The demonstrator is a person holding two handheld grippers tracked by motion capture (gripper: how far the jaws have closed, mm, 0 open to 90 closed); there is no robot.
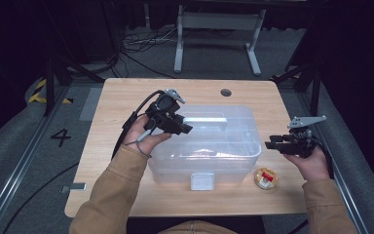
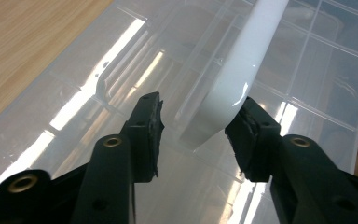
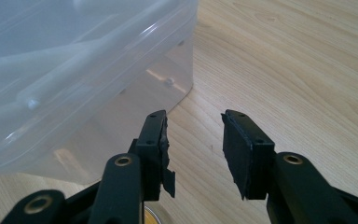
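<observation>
A clear plastic storage box (image 1: 233, 146) with a lid sits in the middle of the wooden table (image 1: 121, 97). A white handle (image 1: 207, 119) runs across the lid. My left gripper (image 1: 187, 127) hovers over the lid's left part. In the left gripper view the handle (image 2: 242, 70) ends between the jaws of my left gripper (image 2: 198, 126); a gap shows on the left pad's side, so it stands open. My right gripper (image 1: 270, 145) hangs beside the box's right end, open and empty. The right gripper view shows this gripper (image 3: 193, 135) over bare wood next to the box's corner (image 3: 74, 70).
A small round yellow-and-red container (image 1: 266, 178) lies on the table near the box's front right corner, close below my right hand. A white latch (image 1: 202, 181) sticks out at the box's front. A cable hole (image 1: 226, 92) marks the far table edge.
</observation>
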